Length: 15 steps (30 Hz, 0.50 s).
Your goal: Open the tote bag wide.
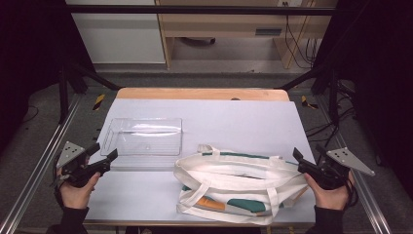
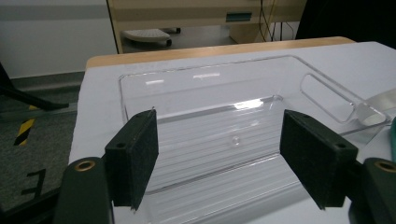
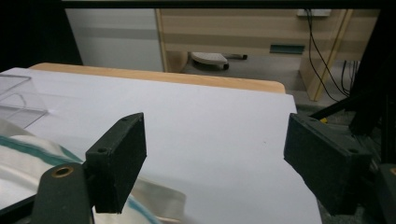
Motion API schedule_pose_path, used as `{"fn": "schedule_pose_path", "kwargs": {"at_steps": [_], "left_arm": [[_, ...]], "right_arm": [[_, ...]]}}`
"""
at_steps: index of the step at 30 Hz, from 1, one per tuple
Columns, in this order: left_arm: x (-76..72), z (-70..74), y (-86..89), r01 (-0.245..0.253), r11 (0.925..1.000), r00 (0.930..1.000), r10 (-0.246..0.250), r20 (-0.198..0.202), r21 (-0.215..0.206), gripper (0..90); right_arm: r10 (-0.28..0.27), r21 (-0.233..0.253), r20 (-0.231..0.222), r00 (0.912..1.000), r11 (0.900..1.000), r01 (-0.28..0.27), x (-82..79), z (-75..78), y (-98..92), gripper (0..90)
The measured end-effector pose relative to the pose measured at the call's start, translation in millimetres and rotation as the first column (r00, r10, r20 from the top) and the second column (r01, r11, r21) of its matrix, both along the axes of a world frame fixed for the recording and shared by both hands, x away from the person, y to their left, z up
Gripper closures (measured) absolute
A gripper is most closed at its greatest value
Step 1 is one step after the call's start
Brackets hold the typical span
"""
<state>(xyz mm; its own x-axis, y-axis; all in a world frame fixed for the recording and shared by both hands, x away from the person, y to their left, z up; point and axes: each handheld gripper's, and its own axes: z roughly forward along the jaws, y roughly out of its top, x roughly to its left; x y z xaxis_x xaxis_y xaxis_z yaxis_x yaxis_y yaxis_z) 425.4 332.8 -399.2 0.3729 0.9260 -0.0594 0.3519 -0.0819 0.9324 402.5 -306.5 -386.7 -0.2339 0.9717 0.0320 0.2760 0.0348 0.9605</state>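
A cream tote bag (image 1: 234, 185) with teal and orange print lies flat on the table's near right half, handles looping toward the middle. A clear plastic tray (image 1: 144, 138) sits empty left of centre. My left gripper (image 1: 107, 158) hovers open at the table's left edge, pointing at the clear plastic tray (image 2: 224, 135); its open jaws frame the tray's near wall in the left gripper view (image 2: 219, 163). My right gripper (image 1: 298, 160) is open at the right edge, just beside the bag's right end. In the right gripper view (image 3: 215, 158), the bag (image 3: 28, 163) shows at lower left.
A white sheet (image 1: 243, 122) covers the table, with a wooden strip (image 1: 202, 93) along the far edge. Metal rails (image 1: 39, 165) flank both sides. Beyond the table stands a wooden desk (image 1: 234, 24) with hanging cables (image 1: 297, 44).
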Motion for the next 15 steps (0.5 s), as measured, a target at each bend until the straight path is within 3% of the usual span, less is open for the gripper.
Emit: {"fn": "schedule_pose_path", "kwargs": {"at_steps": [10,15], "left_arm": [[-4.8,7.9,-26.3,0.076,0.997,0.9971,-0.075,0.012,-0.015,33.0],[-5.8,10.5,-44.0,0.117,0.9931,0.993,-0.117,0.017,-0.004,34.3]], "right_arm": [[0.098,-0.01,-0.01,0.9951,0.995,-0.099,-4.4,13.9,31.6,25.6],[0.173,-0.01,-0.026,0.9846,0.985,-0.173,-4.5,15.4,53.3,28.8]]}}
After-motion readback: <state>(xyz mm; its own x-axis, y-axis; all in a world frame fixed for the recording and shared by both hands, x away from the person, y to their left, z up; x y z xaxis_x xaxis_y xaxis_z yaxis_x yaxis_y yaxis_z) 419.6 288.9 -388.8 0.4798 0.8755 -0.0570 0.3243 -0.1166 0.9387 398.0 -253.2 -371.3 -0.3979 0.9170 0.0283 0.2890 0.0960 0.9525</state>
